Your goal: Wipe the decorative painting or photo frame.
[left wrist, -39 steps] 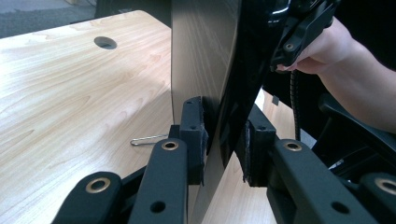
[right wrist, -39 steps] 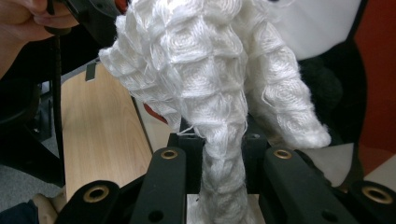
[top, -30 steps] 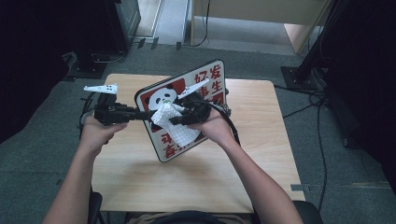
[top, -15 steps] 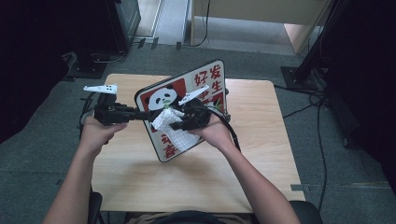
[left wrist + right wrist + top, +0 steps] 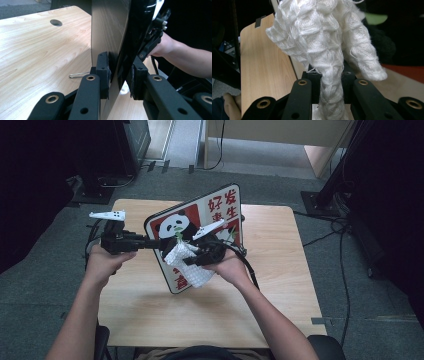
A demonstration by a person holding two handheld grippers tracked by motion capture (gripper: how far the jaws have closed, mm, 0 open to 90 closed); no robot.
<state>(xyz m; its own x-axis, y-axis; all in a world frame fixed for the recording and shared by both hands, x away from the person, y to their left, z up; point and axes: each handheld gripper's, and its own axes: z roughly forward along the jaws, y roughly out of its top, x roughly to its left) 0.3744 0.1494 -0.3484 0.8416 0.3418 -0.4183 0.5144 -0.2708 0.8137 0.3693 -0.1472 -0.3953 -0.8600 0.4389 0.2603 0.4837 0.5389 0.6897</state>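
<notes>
A sign board [image 5: 220,207] with a panda picture and red characters stands tilted above the wooden table [image 5: 280,270]. My left gripper [image 5: 152,241] is shut on the board's left edge. In the left gripper view its pads [image 5: 103,71] clamp the thin board [image 5: 107,30] from both sides. My right gripper [image 5: 191,261] is shut on a white waffle-weave cloth [image 5: 197,277], which lies against the board's printed face below the panda. In the right gripper view the cloth [image 5: 319,37] bunches up from between the jaws of the right gripper [image 5: 331,77] and hides most of the board.
A round cable hole [image 5: 56,22] and a thin metal pin [image 5: 77,74] are on the tabletop behind the board. A black cable [image 5: 250,265] trails from the right gripper. Dark equipment stands [image 5: 345,170] and floor cables surround the table.
The right gripper has slid the cloth a little down the board's face. The left gripper and the board have stayed put.
</notes>
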